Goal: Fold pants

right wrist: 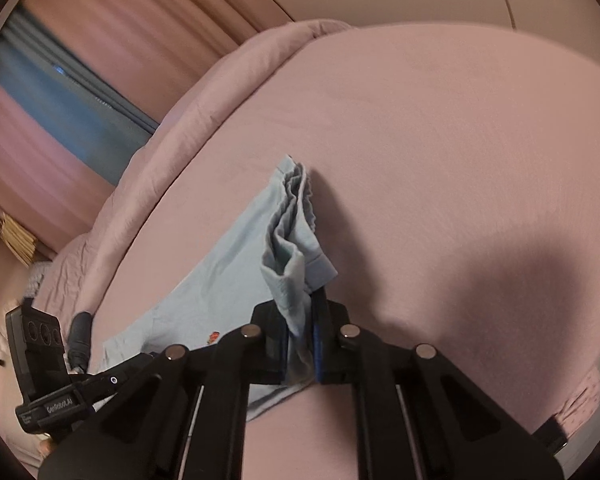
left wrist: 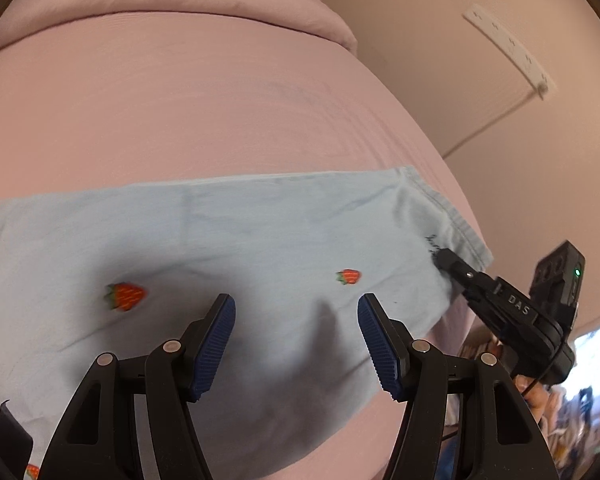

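Pink sheets cover the bed [left wrist: 220, 112], where pale blue pants [left wrist: 228, 240] lie. Left gripper [left wrist: 296, 320] fingers spread; right gripper [right wrist: 300, 344] pinches bunched cloth, hiding its edge. Curtains [right wrist: 112, 32] behind.

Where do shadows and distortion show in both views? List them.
Left wrist view: the open left gripper casts a soft shadow on the pants; the fisheye bulges the bed. Right wrist view: a broad shadow darkens the bed right of the right gripper, shut on the pants; corners vignette black.
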Available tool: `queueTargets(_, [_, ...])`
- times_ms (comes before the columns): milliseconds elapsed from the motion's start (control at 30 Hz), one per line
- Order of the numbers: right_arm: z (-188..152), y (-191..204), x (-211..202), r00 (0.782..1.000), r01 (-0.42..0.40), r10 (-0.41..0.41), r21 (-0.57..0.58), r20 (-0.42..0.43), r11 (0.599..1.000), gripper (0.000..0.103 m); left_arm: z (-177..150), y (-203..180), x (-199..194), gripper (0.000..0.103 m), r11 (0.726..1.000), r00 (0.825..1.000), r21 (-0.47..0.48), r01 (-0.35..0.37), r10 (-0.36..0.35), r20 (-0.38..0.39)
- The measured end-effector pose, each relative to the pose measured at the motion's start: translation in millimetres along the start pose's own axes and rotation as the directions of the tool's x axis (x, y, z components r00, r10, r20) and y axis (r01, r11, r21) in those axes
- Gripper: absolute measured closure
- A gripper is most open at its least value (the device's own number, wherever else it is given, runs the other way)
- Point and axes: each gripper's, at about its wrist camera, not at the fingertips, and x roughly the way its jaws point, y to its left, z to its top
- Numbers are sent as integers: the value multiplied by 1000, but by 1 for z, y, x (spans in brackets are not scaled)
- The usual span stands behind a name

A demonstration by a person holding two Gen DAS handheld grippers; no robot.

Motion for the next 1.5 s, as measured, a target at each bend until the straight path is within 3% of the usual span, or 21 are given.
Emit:
queueTargets(233, [-1,51,-18,994,89,-74,-223,75,971,94,-8,38,-22,39,995,999,-95,28,-24,36])
queueTargets(500, [-9,120,-24,995,65,-26,-422,98,904,94,-20,88,-46,39,966,993,-240,94,-74,89])
queueTargets(600, [-14,143,-25,997,20,20,-483,78,875,94,-33,113,-57,39,940,991,-322,117,-87,106])
queueTargets(700, [-21,160,-23,997,-31,64,-523,45,852,94,-43,137,-53,40,894,986,-416,165,-132,107])
queueTargets(867, [-33,181,-5,995,-97,96,-566,-32,818,94,-50,147,-59,40,840,959,-467,274,-206,192])
queueTargets(1000, [-51,186,13,993,-113,72,-610,-92,785,94,-52,154,-68,39,777,915,-491,394,-280,292])
queueTargets(1067, [-65,189,21,994,-96,37,-656,-103,748,94,-49,151,-68,39,747,890,-492,448,-320,324])
queueTargets(1133, [-76,192,25,996,-74,12,-701,-94,710,93,-37,142,-65,33,731,871,-477,487,-371,321])
queueTargets(1167, [-83,192,26,996,-63,1,-727,-86,683,93,-34,140,-64,25,724,866,-477,499,-393,310])
queueTargets(1233, [-92,193,27,998,-42,-16,-767,-67,640,93,-24,133,-53,23,697,849,-486,527,-454,270])
queueTargets(1267, [-96,192,28,998,-29,-25,-784,-56,619,93,-20,131,-50,23,698,848,-485,528,-466,252])
queueTargets(1300, [-99,192,28,998,-15,-34,-805,-43,593,93,-16,127,-46,23,715,857,-477,512,-460,231])
queueTargets(1433, [-113,194,27,999,29,-54,-870,3,493,93,-12,118,-30,29,801,915,-449,396,-384,123])
queueTargets(1467, [-116,192,25,999,35,-51,-882,12,469,93,-13,118,-29,48,816,924,-441,374,-368,102])
queueTargets(1500, [-118,192,25,999,40,-50,-891,19,453,93,-15,118,-28,73,833,933,-429,349,-349,82])
